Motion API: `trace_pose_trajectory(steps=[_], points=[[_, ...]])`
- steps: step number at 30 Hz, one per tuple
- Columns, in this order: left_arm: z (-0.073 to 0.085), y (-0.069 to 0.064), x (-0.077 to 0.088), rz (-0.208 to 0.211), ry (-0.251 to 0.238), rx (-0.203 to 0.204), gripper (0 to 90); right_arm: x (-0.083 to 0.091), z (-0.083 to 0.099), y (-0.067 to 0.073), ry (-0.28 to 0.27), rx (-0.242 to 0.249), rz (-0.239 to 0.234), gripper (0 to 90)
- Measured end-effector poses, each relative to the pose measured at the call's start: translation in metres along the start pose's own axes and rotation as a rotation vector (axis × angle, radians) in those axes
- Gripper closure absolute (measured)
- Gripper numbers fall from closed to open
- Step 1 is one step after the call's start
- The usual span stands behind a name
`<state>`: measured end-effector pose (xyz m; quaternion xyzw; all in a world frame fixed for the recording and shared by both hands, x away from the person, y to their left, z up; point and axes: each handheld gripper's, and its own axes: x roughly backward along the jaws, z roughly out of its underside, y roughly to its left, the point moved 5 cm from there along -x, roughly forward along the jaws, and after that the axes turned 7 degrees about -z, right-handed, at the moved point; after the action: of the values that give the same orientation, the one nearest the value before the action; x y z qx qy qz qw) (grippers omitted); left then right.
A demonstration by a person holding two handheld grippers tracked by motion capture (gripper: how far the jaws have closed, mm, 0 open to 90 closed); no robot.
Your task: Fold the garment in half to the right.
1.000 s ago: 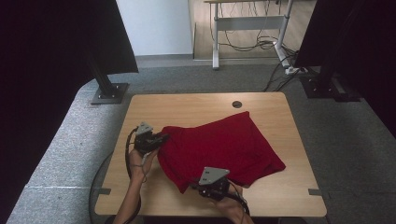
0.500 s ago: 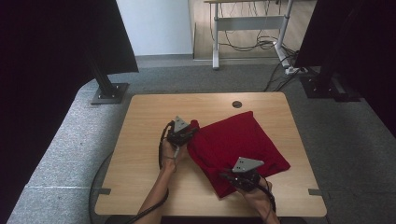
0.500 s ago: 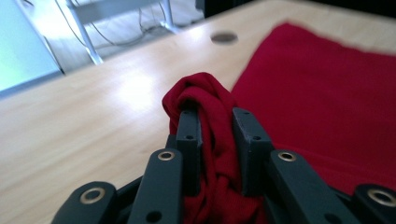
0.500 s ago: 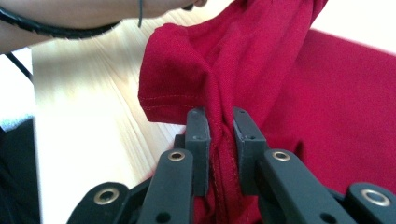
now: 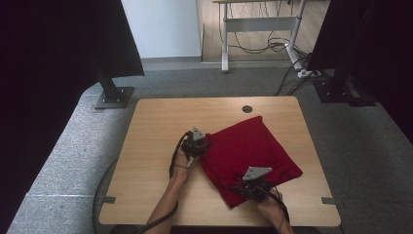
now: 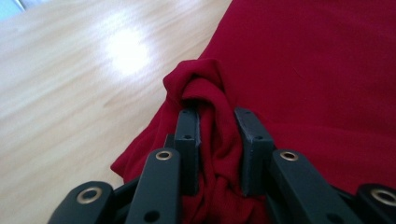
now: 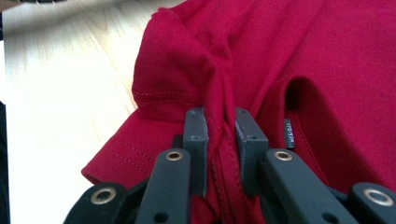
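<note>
Two pinches of red cloth, one in each of my grippers. The red shirt [image 5: 251, 151] lies folded on the right half of the wooden table [image 5: 156, 126], a rough slanted square with one corner pointing toward the round cable hole [image 5: 247, 108] near the far edge. My left gripper [image 5: 203, 146] sits at the shirt's left corner, its jaws clamped on a twisted bunch of fabric [image 6: 212, 116] that bulges out in a knot just past the pads. My right gripper [image 5: 248, 187] is at the near edge of the shirt, jaws clamped on a gathered hem [image 7: 219, 140] with stitched seams showing. Beside that grip the cloth opens into a dark fold, and a small label [image 7: 289, 133] stands at its edge. The fabric is plain deep red, smooth across the flat top layer, wrinkled only where I hold it.
</note>
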<state>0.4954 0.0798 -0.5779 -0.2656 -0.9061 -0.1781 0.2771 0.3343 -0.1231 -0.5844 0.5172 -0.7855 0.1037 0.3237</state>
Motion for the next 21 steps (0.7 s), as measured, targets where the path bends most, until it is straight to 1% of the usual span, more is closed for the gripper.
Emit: trace_pose_trajectory(steps=[1,2,5,7,8,10,15,18,21], points=[[0.002,0.001,0.002,-0.002,0.002,-0.004,72.7,-0.002,-0.001,0.002,0.002,0.005,-0.005,77.4],[0.005,0.003,0.005,-0.002,0.002,0.0,72.7,-0.004,-0.002,0.005,0.006,0.011,-0.009,77.2],[0.014,0.01,0.013,0.006,0.001,0.026,72.7,-0.012,-0.006,0.014,0.021,0.035,-0.021,76.4],[0.021,0.016,0.019,0.023,0.007,0.065,72.6,-0.017,-0.009,0.02,0.027,0.049,-0.03,75.8],[0.024,0.019,0.022,0.026,0.007,0.073,72.6,-0.02,-0.01,0.023,0.031,0.05,-0.039,74.3],[0.03,0.024,0.028,0.026,0.005,0.09,72.6,-0.026,-0.013,0.03,0.027,0.054,-0.054,74.1],[0.046,0.035,0.044,0.017,0.013,0.118,72.7,-0.04,-0.02,0.046,0.034,0.076,-0.083,74.2],[0.054,0.039,0.054,0.004,0.017,0.125,72.7,-0.048,-0.023,0.055,0.035,0.082,-0.103,74.3],[0.062,0.043,0.062,-0.002,0.019,0.14,72.8,-0.054,-0.026,0.063,0.035,0.09,-0.125,74.4]])
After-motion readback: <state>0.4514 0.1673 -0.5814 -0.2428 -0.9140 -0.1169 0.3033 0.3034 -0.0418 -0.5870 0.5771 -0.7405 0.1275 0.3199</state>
